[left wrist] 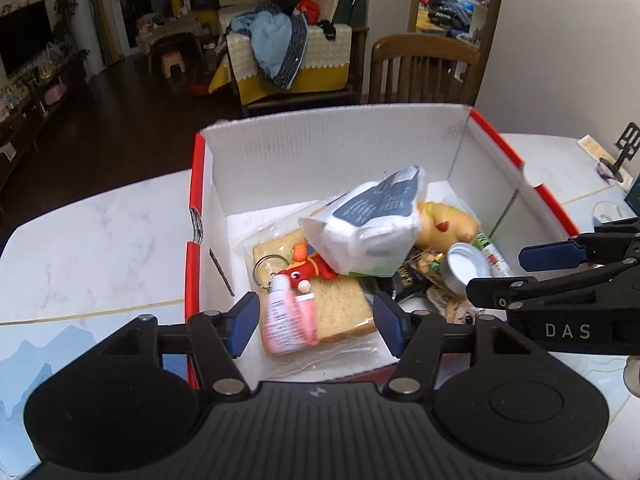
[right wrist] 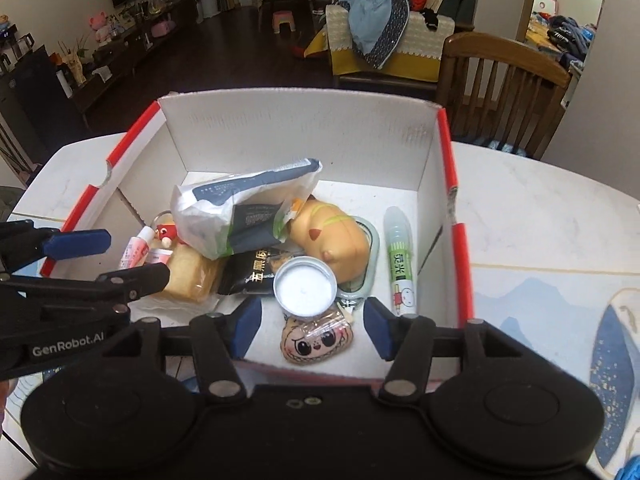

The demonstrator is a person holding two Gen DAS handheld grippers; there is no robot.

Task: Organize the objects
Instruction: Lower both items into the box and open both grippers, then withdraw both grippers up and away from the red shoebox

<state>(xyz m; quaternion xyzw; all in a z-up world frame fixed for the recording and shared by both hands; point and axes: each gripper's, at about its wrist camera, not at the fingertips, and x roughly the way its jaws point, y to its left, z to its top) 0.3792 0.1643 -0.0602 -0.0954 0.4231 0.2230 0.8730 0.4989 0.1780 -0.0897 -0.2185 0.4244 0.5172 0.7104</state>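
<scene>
The left gripper (left wrist: 314,326) hangs over the near edge of the box (left wrist: 332,148), jaws apart and holding nothing. Below the gap between its blue pads (left wrist: 242,322) lie two small pink tubes (left wrist: 286,320) on a wrapped slice of bread (left wrist: 340,304), neither touched by the pads. Just beyond the tubes sits a red toy keychain (left wrist: 298,274) with a metal ring. Farther in, a white and grey pouch (left wrist: 368,228) leans across the pile, its lower end over the keychain.

The right gripper (right wrist: 312,326) hovers over the same near edge, just beside the left one, released as well, with nothing clamped. Between and below its pads lies a small plush face in clear wrap (right wrist: 318,340), on the box floor against the near wall. Just past that is a round white lid (right wrist: 305,288), apart from both pads. Left of the lid lies a black snack packet (right wrist: 250,274); behind the lid rests a tan rubbery toy (right wrist: 332,240), partly under the pouch. Along the box's right wall, well clear of the gripper, lies a green and white glue stick (right wrist: 399,256), pointing lengthwise toward the far wall.

The box, white inside with red edges, stands on the pale marble-patterned counter (right wrist: 540,216). A wooden chair (right wrist: 500,80) stands behind it.
</scene>
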